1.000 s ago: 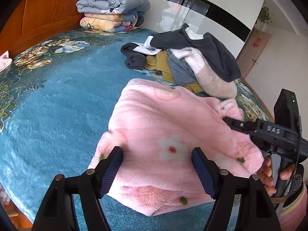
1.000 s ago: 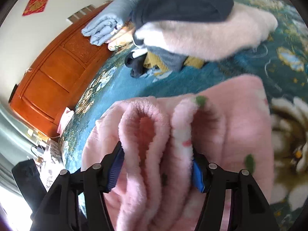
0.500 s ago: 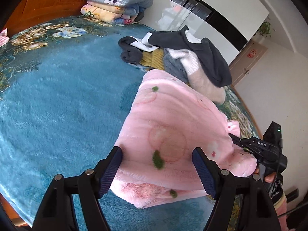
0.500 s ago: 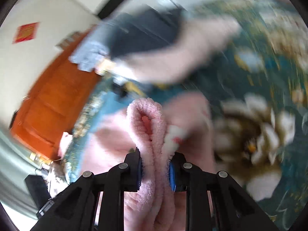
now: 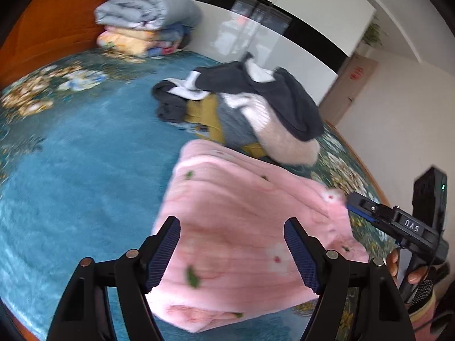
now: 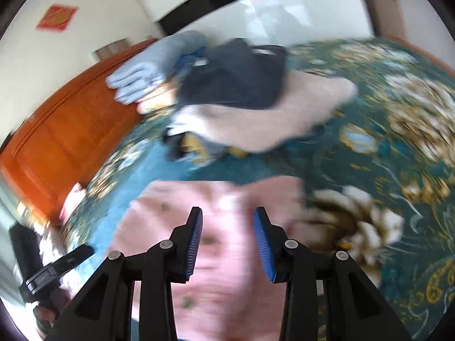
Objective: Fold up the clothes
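Observation:
A pink fleece garment [image 5: 241, 227] with small flower prints lies folded flat on the blue bedspread [image 5: 71, 170]. My left gripper [image 5: 231, 253] is open above its near edge with nothing between the pads. My right gripper [image 6: 227, 244] is open over the same pink garment [image 6: 227, 284], and nothing is held. The right gripper also shows in the left wrist view [image 5: 369, 210], at the garment's right edge. A pile of unfolded clothes [image 5: 250, 113], dark grey, mustard and beige, sits beyond the pink garment.
Folded quilts [image 5: 145, 28] are stacked at the far end by the orange wooden headboard [image 5: 42, 34]. The bedspread has a floral border [image 6: 398, 142] on the right. White cabinets [image 5: 284, 42] stand behind the bed.
My right gripper was shut on a bunched fold of the pink garment; it has opened and let go. The garment now lies flatter. My left gripper stayed open.

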